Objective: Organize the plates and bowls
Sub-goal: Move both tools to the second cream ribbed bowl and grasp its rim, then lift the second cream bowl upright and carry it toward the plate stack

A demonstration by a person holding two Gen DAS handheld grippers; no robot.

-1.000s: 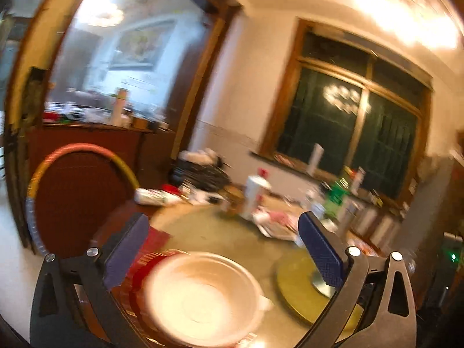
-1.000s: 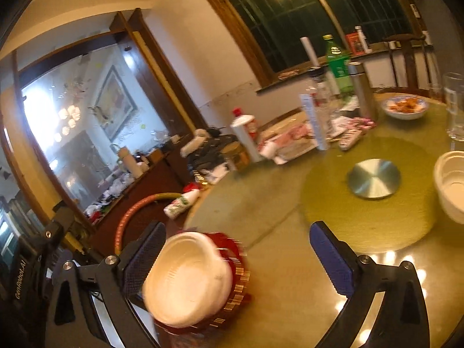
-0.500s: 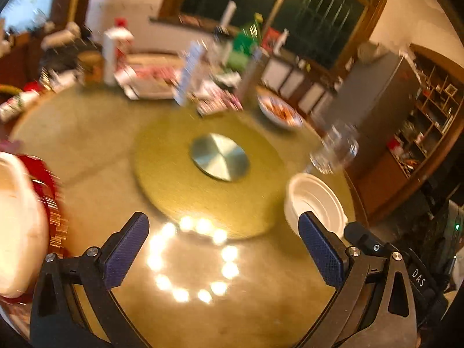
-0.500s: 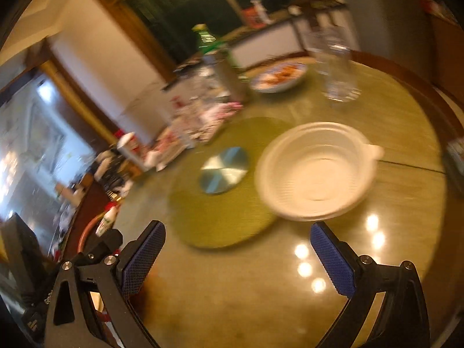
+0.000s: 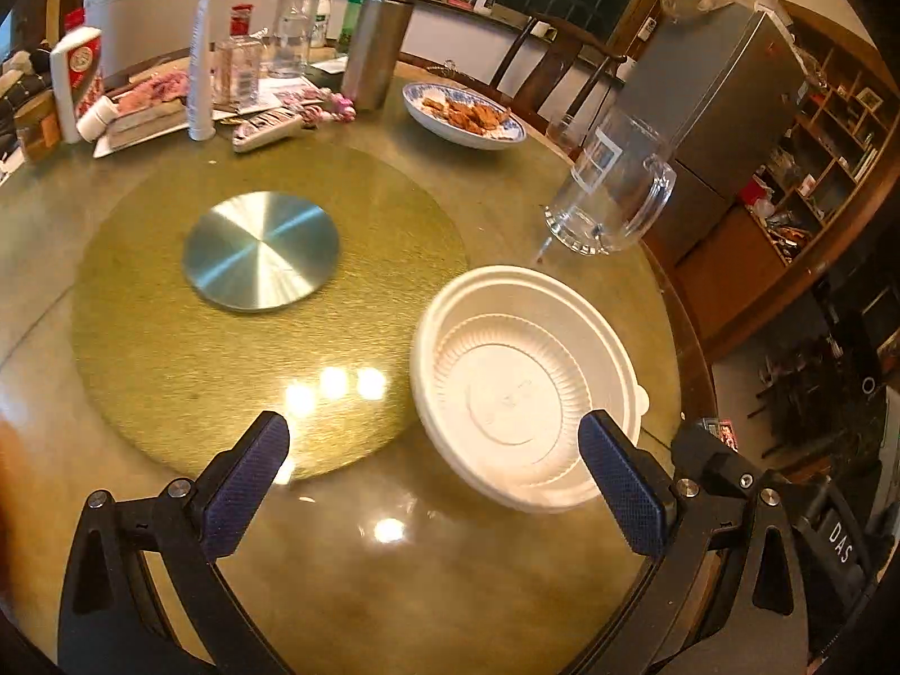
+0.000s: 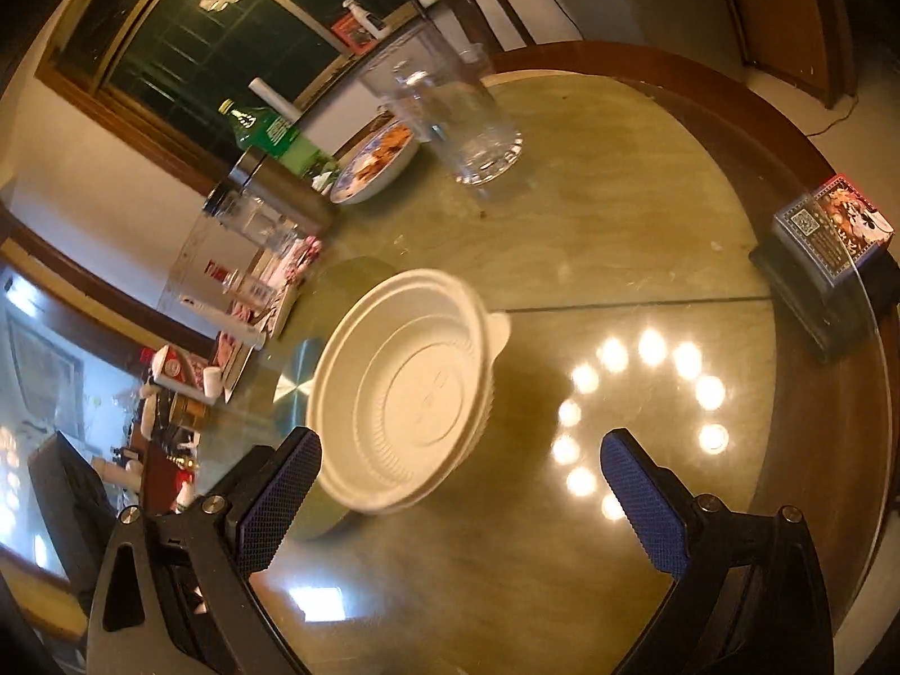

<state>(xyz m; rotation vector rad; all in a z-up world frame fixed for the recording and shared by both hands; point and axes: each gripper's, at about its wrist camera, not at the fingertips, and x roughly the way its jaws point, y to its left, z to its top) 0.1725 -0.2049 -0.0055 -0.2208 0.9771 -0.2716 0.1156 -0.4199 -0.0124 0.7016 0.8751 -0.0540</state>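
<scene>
In the left wrist view the white bowl (image 5: 523,388) sits mouth-up on the glass table (image 5: 394,579), just off the right edge of the green turntable (image 5: 169,337), its rim overlapping that edge a little. It is round, so it has no long axis; a small tab on its rim points right, away from the turntable. The left gripper (image 5: 433,478) is spread wide and holds nothing, its right pad covering the near right part of the bowl's rim; whether they touch cannot be told. Beyond the bowl stands a clear mug (image 5: 610,191), and further back from the turntable a blue-patterned dish (image 5: 464,115) of food, partly hidden at the far side by glare. In the right wrist view the bowl (image 6: 405,394) appears tilted by the camera's roll and slightly blurred, its tab pointing up and right, toward the mug (image 6: 455,112). It hides most of the turntable (image 6: 360,273) and part of the metal hub (image 6: 295,379). The right gripper (image 6: 461,492) is also spread wide and empty, its left pad close beside the bowl's near rim. A card box (image 6: 832,230) lies at the table's edge, well away from the turntable, cut partly by the glass rim.
</scene>
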